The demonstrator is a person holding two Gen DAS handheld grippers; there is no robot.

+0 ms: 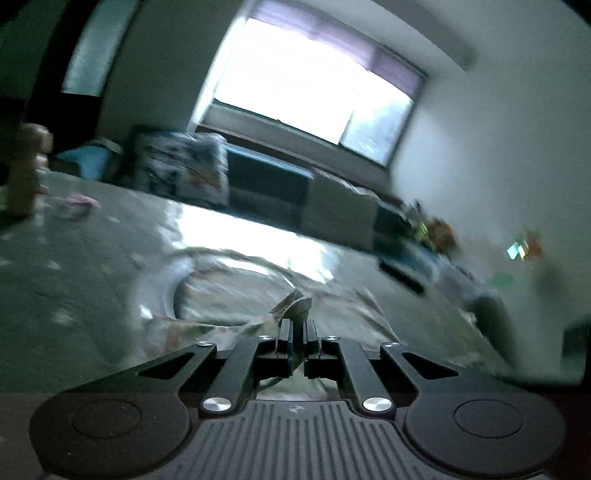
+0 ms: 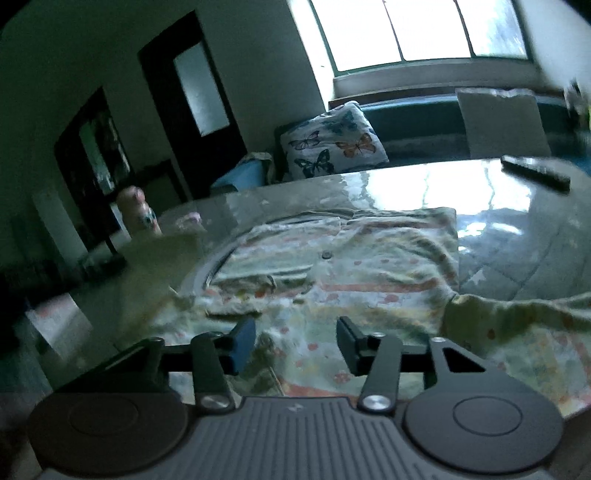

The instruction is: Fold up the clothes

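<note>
Floral shirt (image 2: 340,258): spread on glossy table (image 2: 517,229). Left gripper (image 1: 298,325): clamped on shirt edge. Right gripper (image 2: 295,341): jaws apart, fabric beneath, nothing pinched. Risk: thin edge slipping free; one-sided pull skewing fold.

Bright window (image 2: 417,33) ahead, blue bench (image 2: 413,122) with butterfly cushion (image 2: 332,142) below it; dark door (image 2: 192,99) ahead-left; glossy worktop (image 2: 517,221).

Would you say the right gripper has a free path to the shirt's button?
Probably yes: the right gripper is open above the shirt, and nothing lies between it and the button just ahead.
</note>
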